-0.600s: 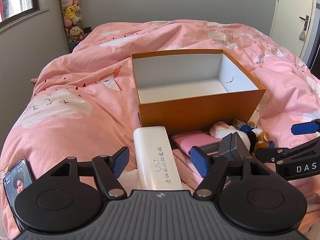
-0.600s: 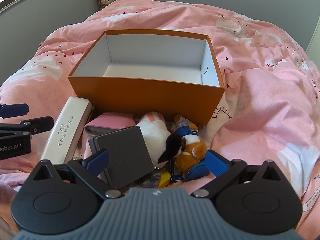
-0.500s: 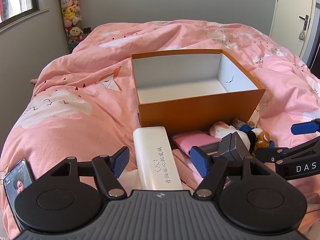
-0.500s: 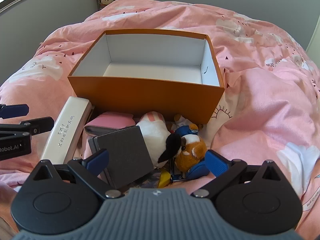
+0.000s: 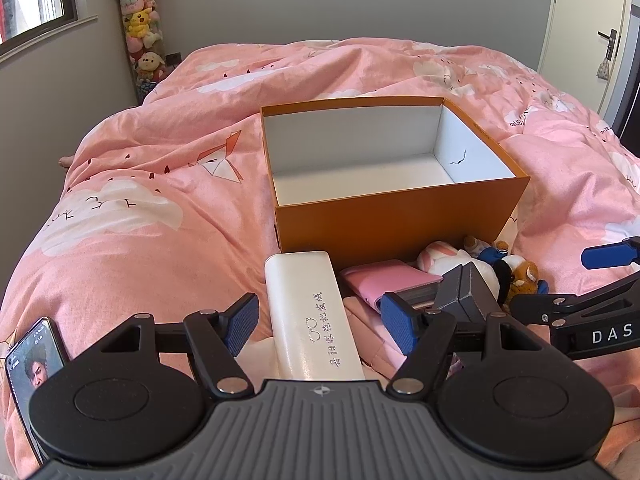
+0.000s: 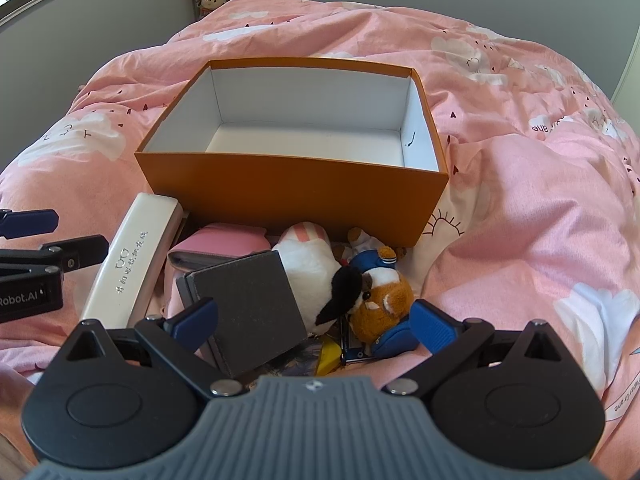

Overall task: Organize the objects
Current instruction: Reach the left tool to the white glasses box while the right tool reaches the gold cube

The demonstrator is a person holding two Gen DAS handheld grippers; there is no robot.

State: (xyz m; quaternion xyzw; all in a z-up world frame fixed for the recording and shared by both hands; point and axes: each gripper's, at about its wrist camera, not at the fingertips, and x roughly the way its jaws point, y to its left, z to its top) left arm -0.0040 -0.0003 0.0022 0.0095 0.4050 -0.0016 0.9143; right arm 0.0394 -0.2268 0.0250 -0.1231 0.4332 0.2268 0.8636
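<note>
Both tongs wide and empty, left tongs point(image 5: 318, 322) straddling the white glasses case point(image 5: 312, 316): squeeze mid-length, lift level into the orange box point(image 5: 400, 216), right tongs point(image 6: 314, 322) hovering over the plush.

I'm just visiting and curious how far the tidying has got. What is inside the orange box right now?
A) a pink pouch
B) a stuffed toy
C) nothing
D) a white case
C: the orange box shows only its bare white floor, while the things lie in front of it.
</note>
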